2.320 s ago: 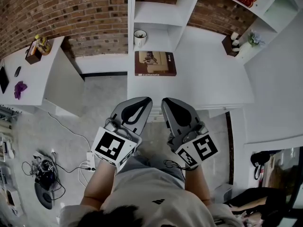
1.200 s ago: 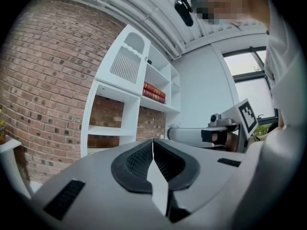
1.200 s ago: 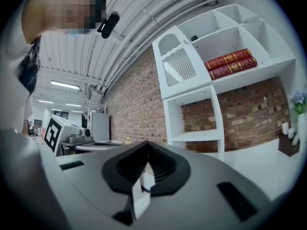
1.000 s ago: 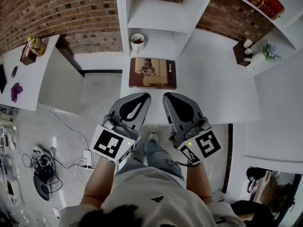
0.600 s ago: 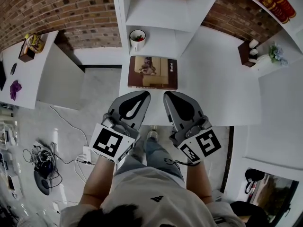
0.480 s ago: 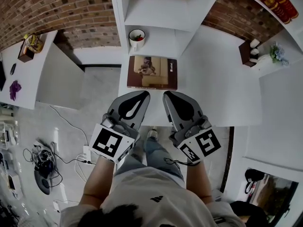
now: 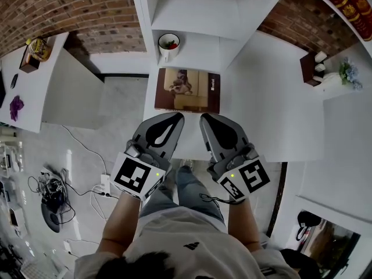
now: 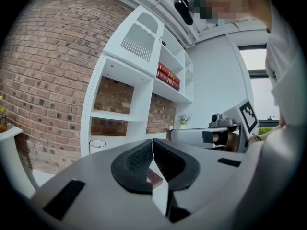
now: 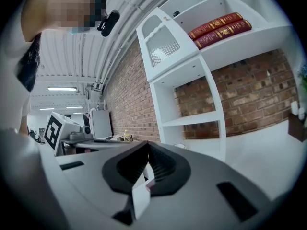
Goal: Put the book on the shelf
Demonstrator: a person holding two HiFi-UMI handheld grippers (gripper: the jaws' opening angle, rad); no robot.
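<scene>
**A:** Entry one, far left?
**B:** White side table (image 7: pixel 35 92) with a small wooden box of oddments (image 7: pixel 32 48) on top. It has no part in the job.

**A:** Entry two.
**B:** Left tongs (image 7: pixel 176 117). The jaws are pressed together, pad against pad, with nothing held. The tip sits over the white tabletop (image 7: pixel 273 115), close to the book's near edge.

**A:** Entry three, the book?
**B:** Book (image 7: pixel 187 90), brown cover with a picture on the front. It lies flat on the tabletop at the foot of the white shelf (image 7: pixel 192 13), straight ahead of both tools. Neither tool grips it.

**A:** Behind it?
**B:** White mug (image 7: pixel 168 43) with something red inside, standing at the left of the lowest compartment. The compartment above looks bare.

**A:** Entry four.
**B:** Right tongs (image 7: pixel 205 119). These too are closed tight and empty, side by side with the left pair.

**A:** Far right?
**B:** Dark box (image 7: pixel 308 68), small potted flowers (image 7: pixel 349 73), and red volumes (image 7: pixel 343 7) high up.

**A:** Step in hand?
**B:** The approach, by my reading. No grasp has begun.

**A:** What does the next move call for?
**B:** Probably the jaws must part first. Lying flat, the book gives them little to bite on. One edge likely needs tipping up, or the book needs taking from both sides. Then it goes up into a free compartment, clear of the mug.
</scene>
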